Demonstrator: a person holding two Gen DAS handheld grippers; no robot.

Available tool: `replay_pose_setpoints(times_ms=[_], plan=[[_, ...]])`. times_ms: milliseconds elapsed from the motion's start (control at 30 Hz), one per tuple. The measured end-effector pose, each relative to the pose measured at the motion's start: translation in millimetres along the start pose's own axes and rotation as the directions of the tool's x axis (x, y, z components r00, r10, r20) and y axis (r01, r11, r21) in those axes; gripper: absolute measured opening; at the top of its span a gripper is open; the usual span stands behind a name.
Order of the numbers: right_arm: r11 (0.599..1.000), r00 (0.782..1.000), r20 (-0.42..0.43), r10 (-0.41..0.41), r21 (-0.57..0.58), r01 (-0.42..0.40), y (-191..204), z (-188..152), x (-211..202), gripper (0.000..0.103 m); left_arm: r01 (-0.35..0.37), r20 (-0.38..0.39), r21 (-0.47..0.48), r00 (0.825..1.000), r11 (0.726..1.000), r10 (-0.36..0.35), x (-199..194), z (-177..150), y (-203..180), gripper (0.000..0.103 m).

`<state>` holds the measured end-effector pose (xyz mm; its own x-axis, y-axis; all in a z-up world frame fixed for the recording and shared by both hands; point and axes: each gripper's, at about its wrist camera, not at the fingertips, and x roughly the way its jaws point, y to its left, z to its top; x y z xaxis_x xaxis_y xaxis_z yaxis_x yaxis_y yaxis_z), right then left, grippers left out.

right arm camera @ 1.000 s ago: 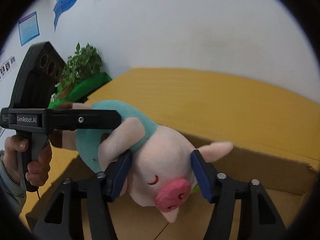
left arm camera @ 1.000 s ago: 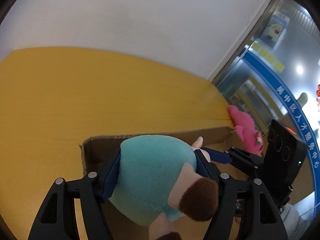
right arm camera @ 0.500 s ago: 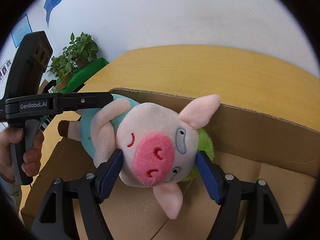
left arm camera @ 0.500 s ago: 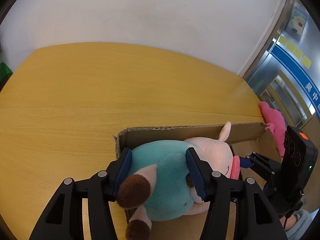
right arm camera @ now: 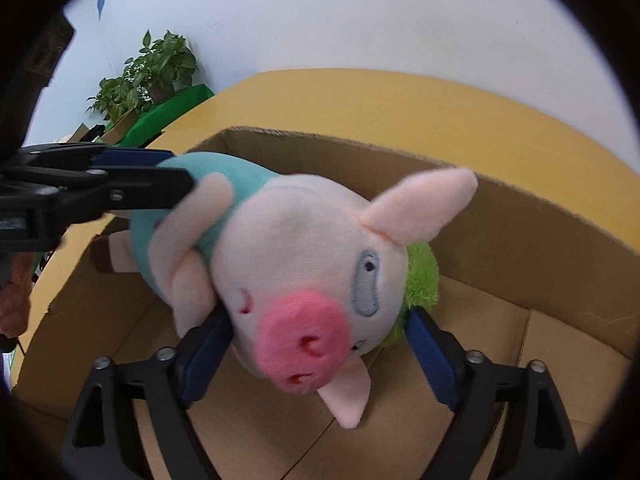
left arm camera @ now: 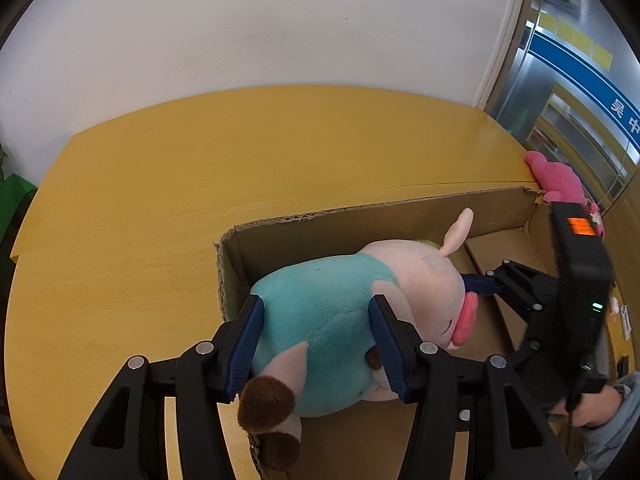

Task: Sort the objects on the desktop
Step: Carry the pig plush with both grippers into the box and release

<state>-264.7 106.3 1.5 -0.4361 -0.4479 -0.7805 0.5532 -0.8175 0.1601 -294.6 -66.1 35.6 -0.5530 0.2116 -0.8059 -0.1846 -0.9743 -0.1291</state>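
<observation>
Table: yellow wooden table [left arm camera: 168,184] against a white wall [left arm camera: 280,20]; it carries the box, with bare top to the left and on the far side.
Box: open cardboard box [left arm camera: 360,220] on the near right part of the table; its far wall stands upright, and its brown floor shows in the right wrist view [right arm camera: 560,360].
Pig: plush pig [left arm camera: 340,312] in a teal shirt, lying on its side over the left end of the box. Its head points right, deeper into the box; its brown feet hang over the near left wall. In the right wrist view its pink snout [right arm camera: 304,336] faces the camera and one ear points up to the right.
Green toy: a fuzzy green plush [right arm camera: 420,284] sits in the box just behind the pig's head, touching it.
Pink toy: a pink plush [left arm camera: 560,180] lies on the far right corner of the table, outside the box.
Plants: potted green plants [right arm camera: 148,72] stand beyond the left end of the table.
Left gripper: left gripper [left arm camera: 316,344] clamps the pig's teal body, both blue pads pressed into the plush, jaws closing.
Right gripper: right gripper [right arm camera: 316,356] straddles the pig's head, jaws opening; the left pad touches the cheek, while the right pad stands clear beside the green toy.
Hand: a hand [left arm camera: 588,404] in a grey sleeve holds the right gripper's handle at the near right.
</observation>
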Motion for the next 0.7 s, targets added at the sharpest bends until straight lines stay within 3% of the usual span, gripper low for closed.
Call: replay_pose_setpoints(times_ms=[67,167,267,400,500,600,700], plan=[[0.999,1.0,-0.022,0.008,0.035,-0.007,-5,-3,11,0.099,0.033,-0.011,-0.017,0.999,0.999,-0.033,-12,-6,3,0.058],[0.993,0.991,-0.068,-0.116,-0.045,0.113,3,-6,25,0.097,0.12,-0.016,0.006,0.993,0.993,-0.12,-31,-20,-4,0.058],[0.996,0.995,-0.059,-0.085,-0.009,0.085,2,0,24,0.091,0.169,-0.084,0.043,0.983,0.985,-0.165,-26,-33,-17,0.058],[0.998,0.997,-0.07,-0.03,0.047,0.033,-4,2,23,0.09,0.12,-0.161,-0.005,0.98,0.993,-0.119,10,-32,-23,0.057],[0.995,0.993,-0.113,0.025,0.095,-0.015,-4,3,26,0.091,0.058,-0.144,-0.039,0.987,0.998,-0.063,15,-25,-22,0.055],[0.994,0.992,-0.13,0.004,0.108,0.01,-6,1,10,0.091,0.059,-0.159,-0.053,0.985,0.997,-0.067,13,-26,-21,0.055],[0.993,0.996,-0.085,-0.019,0.111,0.028,-11,-2,-27,0.091,0.066,-0.137,-0.017,0.988,0.998,-0.068,-1,-32,-26,0.055]])
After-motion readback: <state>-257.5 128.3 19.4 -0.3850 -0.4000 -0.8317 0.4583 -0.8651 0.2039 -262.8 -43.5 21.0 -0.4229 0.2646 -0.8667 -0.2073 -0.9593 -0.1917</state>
